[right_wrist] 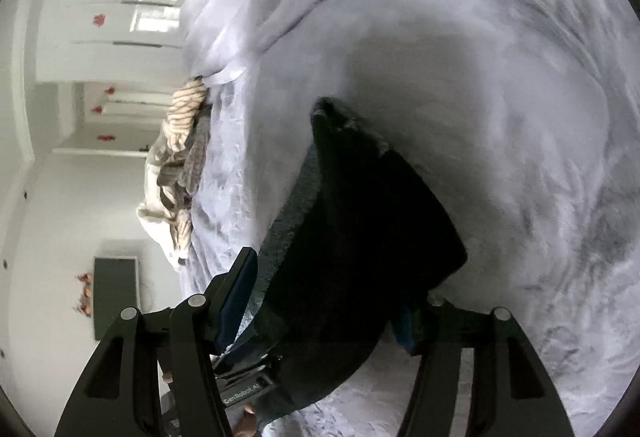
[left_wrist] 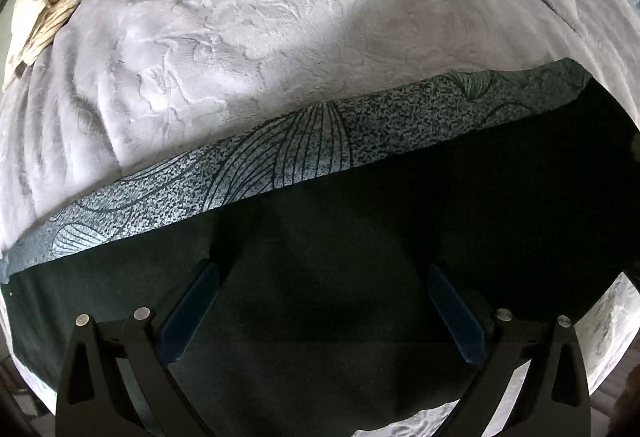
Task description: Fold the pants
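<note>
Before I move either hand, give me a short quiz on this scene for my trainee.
1. True or false: the left tongs are clamped shut on a fold of the blanket.
2. What do the pants lie on? A) a wooden table B) a pale plush blanket C) a tiled floor
3. Fill in: the fabric that fills the gap of the right tongs belongs to the ____.

Key
1. False: their fingers stand wide apart above the dark pants.
2. B
3. pants; whether the pads actually press on them cannot be told.
</note>
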`<act>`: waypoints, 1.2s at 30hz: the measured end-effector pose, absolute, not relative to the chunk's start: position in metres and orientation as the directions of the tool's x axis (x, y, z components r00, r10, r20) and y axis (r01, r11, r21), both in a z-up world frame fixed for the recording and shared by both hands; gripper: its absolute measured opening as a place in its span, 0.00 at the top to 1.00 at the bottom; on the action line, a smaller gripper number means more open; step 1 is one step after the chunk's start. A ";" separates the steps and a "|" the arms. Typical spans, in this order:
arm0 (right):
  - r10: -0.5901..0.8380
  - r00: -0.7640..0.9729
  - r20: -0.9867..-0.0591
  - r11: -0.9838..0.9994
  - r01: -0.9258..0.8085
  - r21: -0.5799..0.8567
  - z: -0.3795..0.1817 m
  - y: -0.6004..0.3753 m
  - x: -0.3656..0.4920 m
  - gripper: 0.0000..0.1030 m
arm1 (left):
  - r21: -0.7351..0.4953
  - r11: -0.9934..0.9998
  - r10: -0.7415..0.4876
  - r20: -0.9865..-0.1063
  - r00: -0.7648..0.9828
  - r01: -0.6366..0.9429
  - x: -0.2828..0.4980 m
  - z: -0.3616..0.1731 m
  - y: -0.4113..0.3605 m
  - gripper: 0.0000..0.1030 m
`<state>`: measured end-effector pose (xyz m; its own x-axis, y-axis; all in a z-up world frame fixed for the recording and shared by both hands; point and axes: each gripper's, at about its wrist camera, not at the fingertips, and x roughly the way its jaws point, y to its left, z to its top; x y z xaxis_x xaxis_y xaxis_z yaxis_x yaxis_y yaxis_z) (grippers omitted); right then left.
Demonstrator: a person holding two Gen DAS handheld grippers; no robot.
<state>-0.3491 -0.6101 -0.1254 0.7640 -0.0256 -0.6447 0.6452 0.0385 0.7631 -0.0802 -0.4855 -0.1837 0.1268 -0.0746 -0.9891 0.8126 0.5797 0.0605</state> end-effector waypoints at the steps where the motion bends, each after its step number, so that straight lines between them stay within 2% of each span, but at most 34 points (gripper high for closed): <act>1: -0.006 0.733 -0.680 0.043 0.680 0.732 -0.131 -0.611 -0.343 0.42 | 0.063 0.576 -0.071 -0.989 0.126 0.815 -0.078 -0.185 -0.485 0.00; 2: 0.014 0.706 -0.708 0.031 0.707 0.706 -0.138 -0.611 -0.341 0.54 | 0.064 0.573 -0.068 -0.990 0.126 0.817 -0.078 -0.185 -0.486 0.00; 4: 0.054 0.662 -0.748 -0.023 0.749 0.662 -0.160 -0.612 -0.340 0.72 | 0.065 0.571 -0.062 -0.991 0.122 0.818 -0.078 -0.186 -0.488 0.00; 8: 0.035 0.735 -0.677 -0.112 0.676 0.728 -0.176 -0.609 -0.353 0.75 | 0.065 0.565 -0.061 -0.991 0.120 0.822 -0.086 -0.186 -0.495 0.00; 25: 0.048 0.732 -0.680 -0.098 0.681 0.726 -0.177 -0.608 -0.350 0.72 | 0.068 0.563 -0.065 -0.990 0.126 0.824 -0.083 -0.188 -0.490 0.00; 28: 0.047 0.723 -0.689 -0.095 0.690 0.717 -0.174 -0.608 -0.350 0.74 | 0.067 0.561 -0.066 -0.990 0.126 0.825 -0.083 -0.188 -0.490 0.00; 32: 0.034 0.747 -0.664 -0.076 0.664 0.744 -0.161 -0.607 -0.346 0.85 | 0.055 0.568 -0.061 -0.992 0.109 0.821 -0.078 -0.184 -0.490 0.00; 36: 0.025 0.743 -0.668 -0.015 0.669 0.743 -0.146 -0.606 -0.342 0.86 | 0.035 0.610 -0.123 -0.983 0.138 0.791 -0.066 -0.163 -0.498 0.00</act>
<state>-0.3420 -0.6057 -0.1463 0.7433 0.0252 -0.6685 0.6689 -0.0154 0.7432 -0.0657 -0.4978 -0.1628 0.1378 -0.1227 -0.9828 0.7913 0.6104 0.0348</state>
